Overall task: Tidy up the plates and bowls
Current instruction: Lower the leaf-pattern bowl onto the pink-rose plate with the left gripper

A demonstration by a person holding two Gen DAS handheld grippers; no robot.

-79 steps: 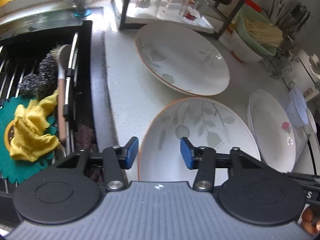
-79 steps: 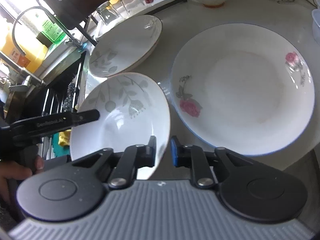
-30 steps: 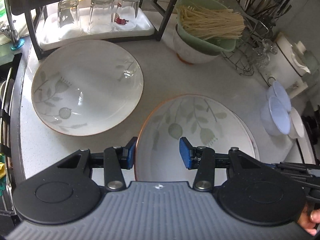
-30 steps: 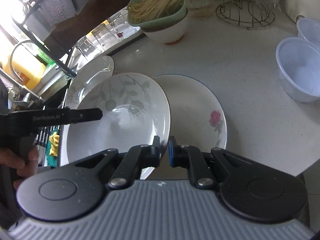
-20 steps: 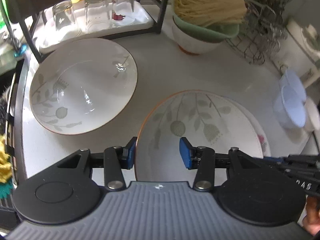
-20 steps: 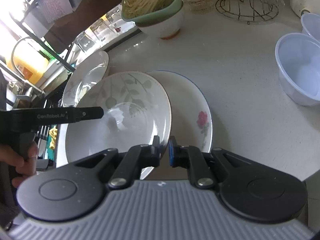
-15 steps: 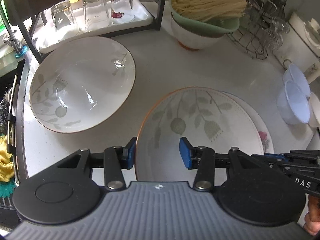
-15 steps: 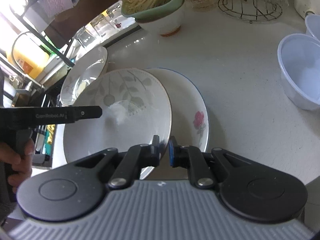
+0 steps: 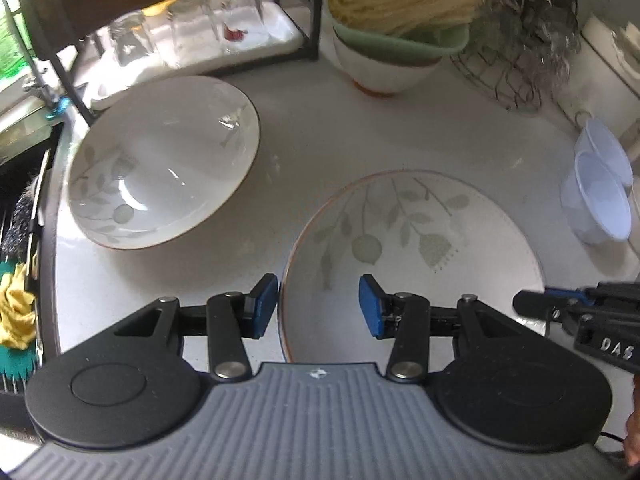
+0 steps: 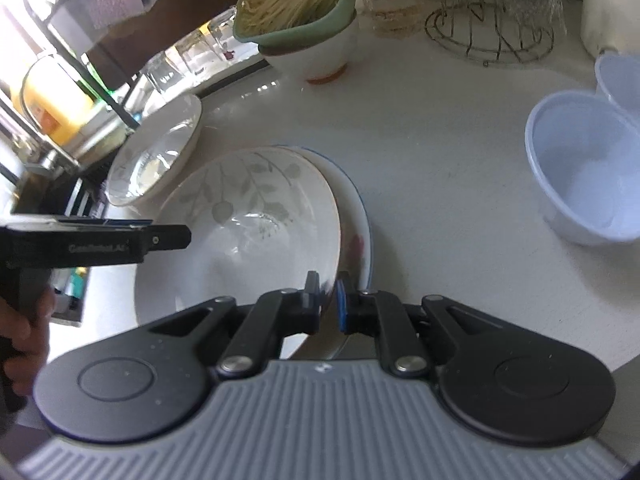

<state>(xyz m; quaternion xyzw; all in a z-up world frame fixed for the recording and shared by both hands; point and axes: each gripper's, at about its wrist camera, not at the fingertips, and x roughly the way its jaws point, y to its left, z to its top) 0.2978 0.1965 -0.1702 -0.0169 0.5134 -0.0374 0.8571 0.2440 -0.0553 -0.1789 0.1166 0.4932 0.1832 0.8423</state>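
My right gripper is shut on the near rim of a leaf-patterned plate, which lies over the rose plate; only a sliver of the rose plate shows. The same leaf plate fills the middle of the left wrist view. My left gripper is open, its blue pads either side of that plate's left rim, not clamped. A second leaf-patterned plate lies on the counter to the left, also in the right wrist view.
Stacked bowls with a green strainer of noodles stand at the back. A black rack with glasses is at back left. Pale blue plastic bowls sit at right, a wire stand behind. The sink lies left.
The leaf plate held by my right gripper has moved right and down, from beside the rose plate to over it, almost covering it. My left gripper stayed open beside its rim.
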